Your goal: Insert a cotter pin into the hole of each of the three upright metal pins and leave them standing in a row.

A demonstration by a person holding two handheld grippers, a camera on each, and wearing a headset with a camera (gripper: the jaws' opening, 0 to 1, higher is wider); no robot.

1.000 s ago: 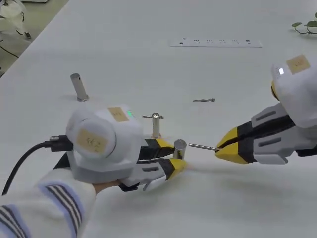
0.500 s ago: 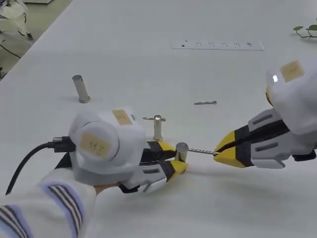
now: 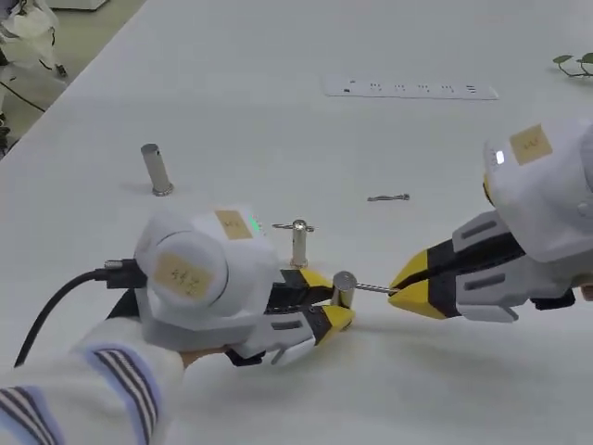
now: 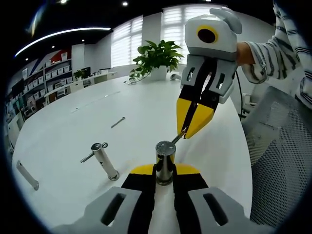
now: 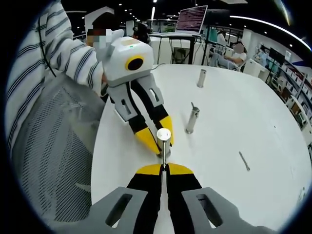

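Steel pin (image 3: 344, 284), mid-desk, clamped upright in shut L tool (image 3: 327, 298). R tool (image 3: 408, 287) pinches cotter pin (image 3: 372, 288), tip at the pin's hole, apparently not yet through. Progress: rear pin (image 3: 299, 243) cottered; far-left pin (image 3: 155, 169) bare, spare cotter (image 3: 388, 197) lying on desk (image 3: 278, 111).

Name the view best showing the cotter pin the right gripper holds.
Head view: the cotter pin lies side-on between the right gripper and the metal pin. Left gripper view shows a short stub; right gripper view, end-on.
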